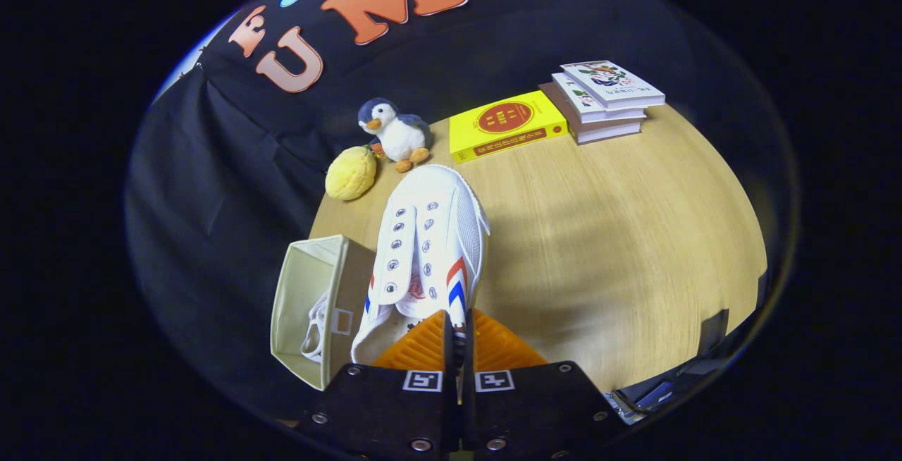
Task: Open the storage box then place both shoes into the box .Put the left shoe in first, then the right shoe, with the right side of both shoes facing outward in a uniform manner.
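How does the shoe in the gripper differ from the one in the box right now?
The held shoe is pinched between the gripper fingers, lifted above the table; the boxed shoe lies inside the storage box. The held shoe shows its whole top, with red and blue stripes; the boxed shoe is mostly hidden. Both are white.

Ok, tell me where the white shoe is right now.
The white shoe is held up between the gripper's fingers, beside the open storage box, toe toward the penguin toy.
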`<state>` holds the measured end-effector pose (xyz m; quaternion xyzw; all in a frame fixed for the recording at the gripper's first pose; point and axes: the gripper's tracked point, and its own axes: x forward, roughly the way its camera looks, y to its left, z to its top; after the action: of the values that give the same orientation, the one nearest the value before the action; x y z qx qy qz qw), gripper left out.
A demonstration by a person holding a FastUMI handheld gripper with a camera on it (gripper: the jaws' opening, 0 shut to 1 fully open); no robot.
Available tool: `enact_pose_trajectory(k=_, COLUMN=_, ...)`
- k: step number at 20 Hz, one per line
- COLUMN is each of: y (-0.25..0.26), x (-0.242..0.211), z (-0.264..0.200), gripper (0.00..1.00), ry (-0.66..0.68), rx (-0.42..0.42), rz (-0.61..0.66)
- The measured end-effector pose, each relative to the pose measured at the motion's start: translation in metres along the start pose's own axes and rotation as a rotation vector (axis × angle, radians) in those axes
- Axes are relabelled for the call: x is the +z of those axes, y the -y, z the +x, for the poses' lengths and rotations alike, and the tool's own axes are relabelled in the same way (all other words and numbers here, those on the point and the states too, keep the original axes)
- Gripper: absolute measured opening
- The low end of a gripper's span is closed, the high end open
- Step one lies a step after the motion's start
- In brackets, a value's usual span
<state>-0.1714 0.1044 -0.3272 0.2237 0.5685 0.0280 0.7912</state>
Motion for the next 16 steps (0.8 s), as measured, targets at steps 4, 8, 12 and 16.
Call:
enact_pose_trajectory(k=4, y=-0.063, x=-0.006, z=-0.001, gripper=0.03, ry=-0.016, rx=0.068, rz=-0.011)
enact_pose_trajectory(k=8, y=-0.117, x=-0.023, z=0.007, gripper=0.03, ry=-0.055, rx=0.127, rz=-0.033)
enact_pose_trajectory(k=12, y=-0.158, x=-0.042, z=0.019, gripper=0.03, ry=-0.103, rx=0.155, rz=-0.048)
enact_pose_trajectory(k=16, y=-0.176, x=-0.062, z=0.034, gripper=0.03, ry=-0.145, rx=0.135, rz=-0.072)
